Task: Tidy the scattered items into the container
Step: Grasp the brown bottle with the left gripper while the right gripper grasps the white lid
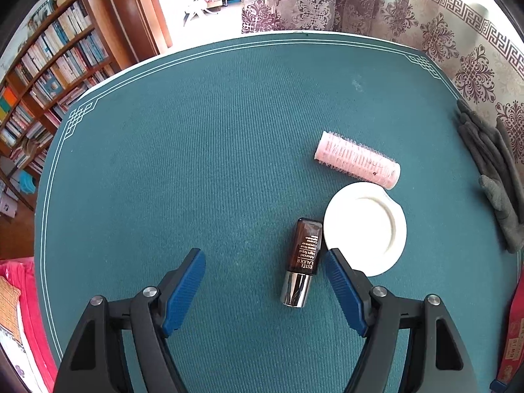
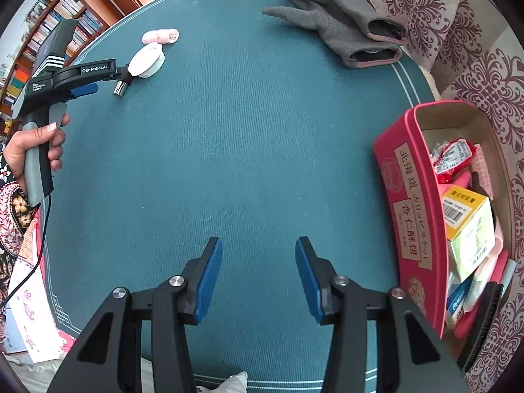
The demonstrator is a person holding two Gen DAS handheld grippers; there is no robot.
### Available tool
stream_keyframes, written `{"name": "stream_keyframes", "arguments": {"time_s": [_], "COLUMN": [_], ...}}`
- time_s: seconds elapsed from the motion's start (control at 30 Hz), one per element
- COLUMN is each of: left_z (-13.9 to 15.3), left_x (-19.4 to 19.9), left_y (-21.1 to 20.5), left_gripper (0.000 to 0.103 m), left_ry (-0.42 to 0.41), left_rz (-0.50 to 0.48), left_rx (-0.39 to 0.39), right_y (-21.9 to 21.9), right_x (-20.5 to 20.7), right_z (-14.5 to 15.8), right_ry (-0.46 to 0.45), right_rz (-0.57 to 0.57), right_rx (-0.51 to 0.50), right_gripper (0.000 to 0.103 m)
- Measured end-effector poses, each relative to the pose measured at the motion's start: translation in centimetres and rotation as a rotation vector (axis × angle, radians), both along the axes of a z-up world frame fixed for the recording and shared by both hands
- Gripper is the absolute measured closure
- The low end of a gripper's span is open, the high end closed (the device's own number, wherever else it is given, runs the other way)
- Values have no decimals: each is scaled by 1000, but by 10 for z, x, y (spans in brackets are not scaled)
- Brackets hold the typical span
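Observation:
A small brown serum bottle with a silver cap lies on the green mat, between the open fingers of my left gripper, nearer the right finger. A white round lid lies right beside it, and a pink hair roller lies just beyond the lid. Grey gloves lie at the mat's right edge. In the right wrist view, my right gripper is open and empty over bare mat. A red box, holding several packets, stands to its right. The gloves, lid and roller lie far ahead.
The green mat covers the table. A bookshelf stands to the left and patterned curtains hang behind. The left hand-held gripper shows in the right wrist view at the far left, over the bottle.

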State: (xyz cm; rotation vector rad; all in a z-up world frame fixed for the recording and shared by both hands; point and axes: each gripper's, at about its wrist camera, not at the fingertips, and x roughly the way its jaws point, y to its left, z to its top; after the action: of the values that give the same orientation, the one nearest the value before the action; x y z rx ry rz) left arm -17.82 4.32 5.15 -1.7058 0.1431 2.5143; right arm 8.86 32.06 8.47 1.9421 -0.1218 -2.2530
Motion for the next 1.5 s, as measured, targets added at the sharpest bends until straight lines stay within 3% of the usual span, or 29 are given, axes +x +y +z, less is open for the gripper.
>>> {"name": "stream_keyframes", "arguments": {"time_s": [0.27, 0.43, 0.57, 0.7, 0.73, 1.03, 1.4, 1.43, 1.5], "left_z": [-13, -21, -22, -21, -21, -22, 3, 6, 8], "left_x": [6, 0, -8, -12, -11, 9, 64, 65, 75], "left_y": [-6, 3, 10, 18, 19, -32, -66, -67, -73], "left_gripper": [26, 45, 48, 79, 82, 82, 82, 82, 82], "left_ry": [-34, -43, -20, -4, -3, -60, -37, -36, -36], "left_rz": [-64, -94, -111, -165, -171, -34, 22, 25, 31], "left_rx": [-21, -16, -17, -5, -6, 146, 208, 210, 212], "right_y": [-8, -23, -32, -41, -45, -87, -158, -164, -176], "right_x": [-10, -19, -26, -40, -45, -102, -174, -180, -189], "right_z": [-6, -7, -6, -6, -5, 7, 9, 6, -1], "right_ry": [-20, -17, -9, -1, 7, 82, 159, 159, 150], "right_rz": [13, 45, 66, 79, 84, 142, 288, 303, 333], "right_rx": [1, 2, 13, 18, 19, -24, -12, 0, 27], "right_gripper": [52, 52, 52, 52, 52, 52, 52, 52, 41]}}
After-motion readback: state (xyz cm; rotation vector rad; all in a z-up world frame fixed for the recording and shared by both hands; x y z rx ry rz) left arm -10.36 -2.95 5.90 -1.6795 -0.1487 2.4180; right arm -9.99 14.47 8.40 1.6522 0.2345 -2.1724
